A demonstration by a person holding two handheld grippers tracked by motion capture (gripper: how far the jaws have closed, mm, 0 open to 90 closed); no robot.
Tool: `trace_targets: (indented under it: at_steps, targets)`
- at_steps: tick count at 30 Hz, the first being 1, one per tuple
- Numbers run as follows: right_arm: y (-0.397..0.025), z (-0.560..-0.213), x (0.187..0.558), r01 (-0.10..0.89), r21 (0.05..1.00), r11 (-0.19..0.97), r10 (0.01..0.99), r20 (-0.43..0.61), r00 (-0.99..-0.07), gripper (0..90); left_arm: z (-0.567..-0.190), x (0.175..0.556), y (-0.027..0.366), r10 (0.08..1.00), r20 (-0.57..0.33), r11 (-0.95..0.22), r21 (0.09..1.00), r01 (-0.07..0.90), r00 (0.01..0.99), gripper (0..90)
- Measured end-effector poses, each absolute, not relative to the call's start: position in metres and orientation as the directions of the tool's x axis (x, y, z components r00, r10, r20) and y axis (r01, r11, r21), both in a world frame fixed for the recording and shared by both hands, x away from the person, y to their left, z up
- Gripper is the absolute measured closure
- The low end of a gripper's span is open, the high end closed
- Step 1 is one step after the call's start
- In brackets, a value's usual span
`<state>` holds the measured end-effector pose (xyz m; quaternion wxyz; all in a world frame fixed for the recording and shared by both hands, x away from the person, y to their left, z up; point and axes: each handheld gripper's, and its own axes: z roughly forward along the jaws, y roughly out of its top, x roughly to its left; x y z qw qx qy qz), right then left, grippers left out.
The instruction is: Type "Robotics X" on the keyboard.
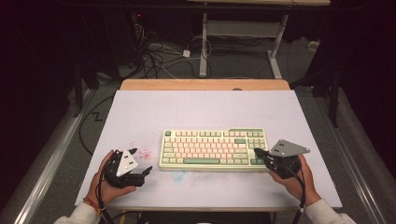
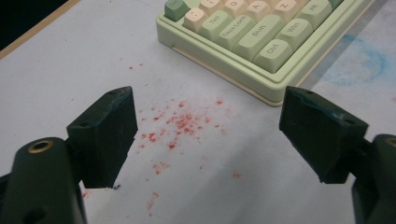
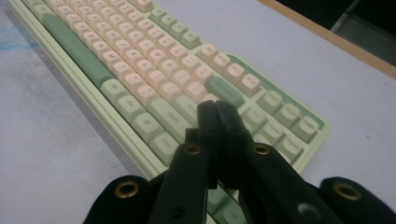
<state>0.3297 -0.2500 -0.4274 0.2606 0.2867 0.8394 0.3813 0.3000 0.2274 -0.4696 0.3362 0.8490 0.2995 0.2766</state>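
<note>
High view: one green-and-cream keyboard (image 1: pixel 214 149) lies near the front of the white worktop (image 1: pixel 140 112); two claws, forearms cut off at the bottom edge. Left claw (image 1: pixel 142 162) sits apart from the keyboard's left end; right claw (image 1: pixel 258 153) over its right end. Left gripper view: jaws spread wide above red specks (image 2: pixel 180 123). Right gripper view: jaws pressed together above the keys, legends blurred.
</note>
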Motion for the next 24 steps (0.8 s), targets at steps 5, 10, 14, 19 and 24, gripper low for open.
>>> trace_targets:
  at_steps: [5,10,14,19,24]
  targets:
    - [-0.230,-0.434,0.342,0.280,0.760,0.586,0.643,-0.226,-0.731,90.0,-0.470,0.300,0.227,0.693,0.268,-0.595,0.736,0.322,0.669,18.1]
    - [-0.213,-0.442,0.352,0.279,0.734,0.620,0.613,-0.231,-0.756,90.0,-0.470,0.299,0.228,0.690,0.271,-0.601,0.732,0.321,0.671,18.1]
    - [-0.206,-0.451,0.357,0.291,0.712,0.639,0.601,-0.227,-0.766,90.0,-0.470,0.298,0.228,0.692,0.271,-0.599,0.734,0.322,0.670,18.1]
    - [-0.205,-0.456,0.358,0.299,0.700,0.648,0.597,-0.223,-0.771,90.0,-0.469,0.297,0.229,0.692,0.271,-0.598,0.734,0.322,0.669,18.1]
    - [-0.208,-0.461,0.357,0.304,0.711,0.634,0.603,-0.209,-0.769,90.0,-0.469,0.296,0.229,0.693,0.256,-0.586,0.744,0.320,0.674,24.8]
